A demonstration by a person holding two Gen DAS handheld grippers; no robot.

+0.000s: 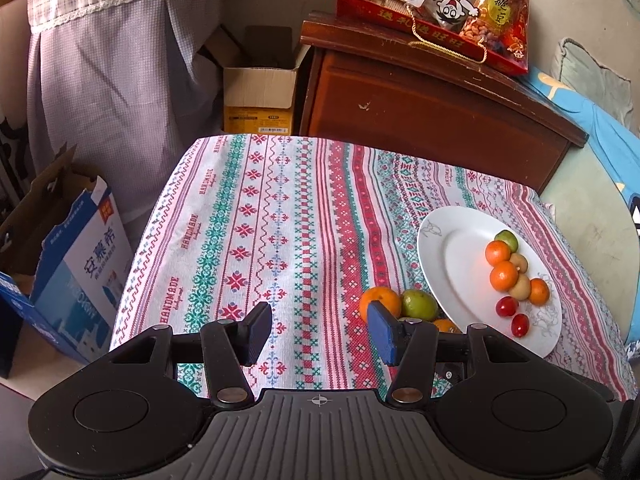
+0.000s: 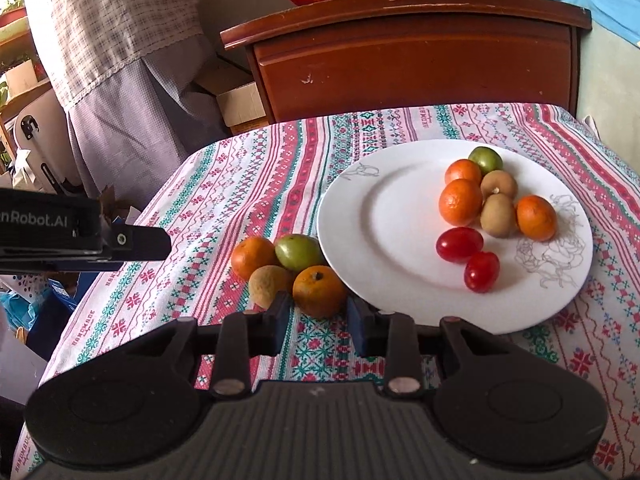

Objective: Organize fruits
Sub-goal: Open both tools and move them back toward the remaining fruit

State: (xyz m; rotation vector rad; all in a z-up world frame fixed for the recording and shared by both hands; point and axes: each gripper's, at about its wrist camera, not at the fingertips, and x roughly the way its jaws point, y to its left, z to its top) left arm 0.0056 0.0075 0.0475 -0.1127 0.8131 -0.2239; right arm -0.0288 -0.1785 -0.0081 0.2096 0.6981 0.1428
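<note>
Fruits are seen clustered on the table beside the plate, the nearest orange's stem end turned upward, framed, apparently untouched, by the partly opened right claw; the left claw is held released, empty.

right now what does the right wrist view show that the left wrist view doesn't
Only the right wrist view shows the brown fruit in the cluster beside the plate, and the left claw from the side. Only the left wrist view shows the blue and white carton on the floor. Both show the white plate with its eight fruits, the patterned tablecloth and the wooden cabinet.
</note>
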